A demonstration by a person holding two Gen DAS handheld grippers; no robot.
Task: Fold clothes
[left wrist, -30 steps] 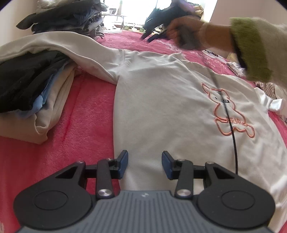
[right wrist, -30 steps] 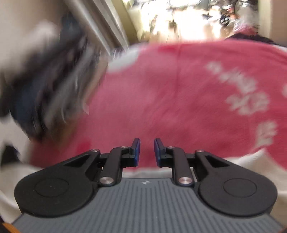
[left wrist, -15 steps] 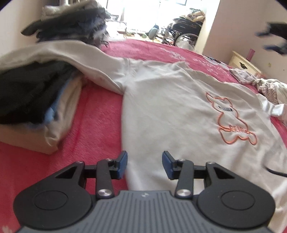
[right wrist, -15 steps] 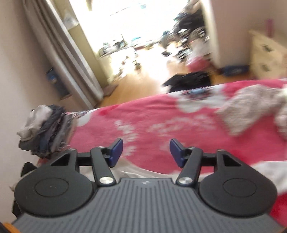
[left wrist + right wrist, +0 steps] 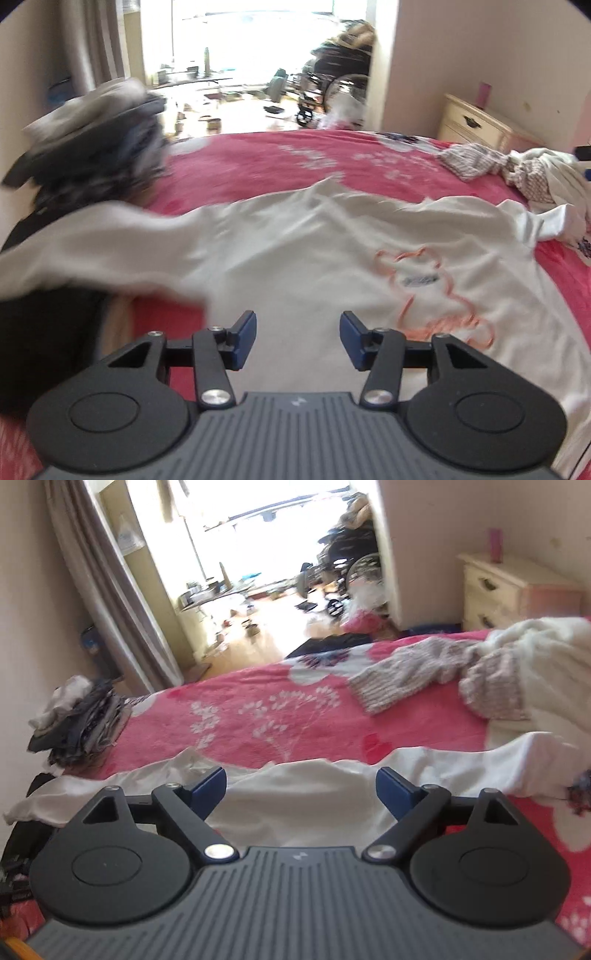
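Both grippers now free above the spread shirt

At nine o'clock a folded stack (image 5: 40, 332) sits under one sleeve. The left gripper (image 5: 297, 339), jaws parted and empty, has lifted over the cream shirt (image 5: 314, 258). The right gripper (image 5: 301, 788), nearly closed a second ago, gapes wide at the shirt's far edge, likely readying a fold. Loose clothes (image 5: 480, 672) wait at two o'clock.

A cream bedside cabinet (image 5: 513, 590) stands against the wall past the bed's far right corner, a pink cup (image 5: 495, 544) on top of it. Grey curtains (image 5: 96, 583) hang left of a bright doorway, where a wheelchair (image 5: 351, 565) is parked.
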